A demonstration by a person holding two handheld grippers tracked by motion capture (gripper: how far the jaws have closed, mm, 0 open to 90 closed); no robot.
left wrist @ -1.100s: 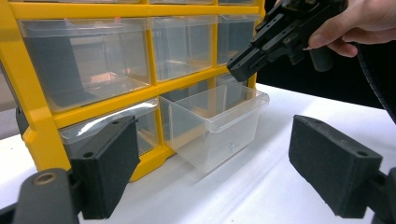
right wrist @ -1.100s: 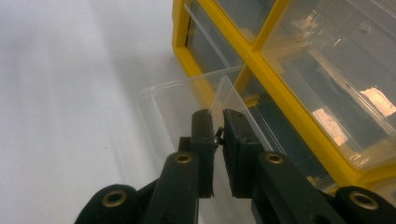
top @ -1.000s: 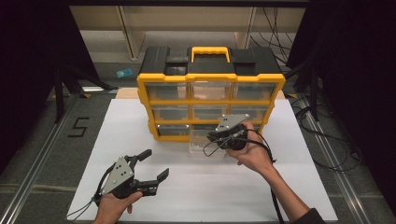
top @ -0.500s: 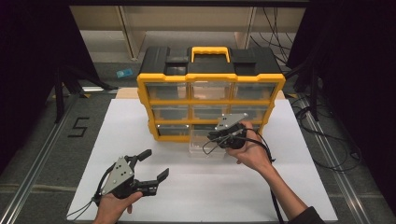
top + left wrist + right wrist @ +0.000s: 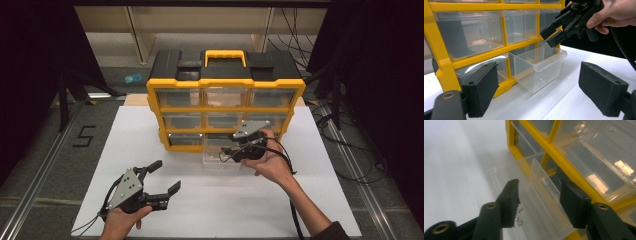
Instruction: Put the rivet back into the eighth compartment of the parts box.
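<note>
Now right gripper (image 5: 239, 150) fingers just parted over pulled-out drawer (image 5: 220, 155), screws (image 5: 518, 216) inside.

Screws (image 5: 519, 216) in drawer (image 5: 539, 68) before cabinet (image 5: 225, 85)

A lab recording bay: a white board (image 5: 150, 145) on aluminium rails (image 5: 40, 170), black curtains (image 5: 30, 75) at both sides, loose cables (image 5: 350, 160) at right.

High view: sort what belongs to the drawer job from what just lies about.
In the job: yellow organizer; pulled-out clear drawer; small screws in it; right gripper, jaws just opened above the drawer.

Lying about: blue object; cables; idle left gripper.
</note>
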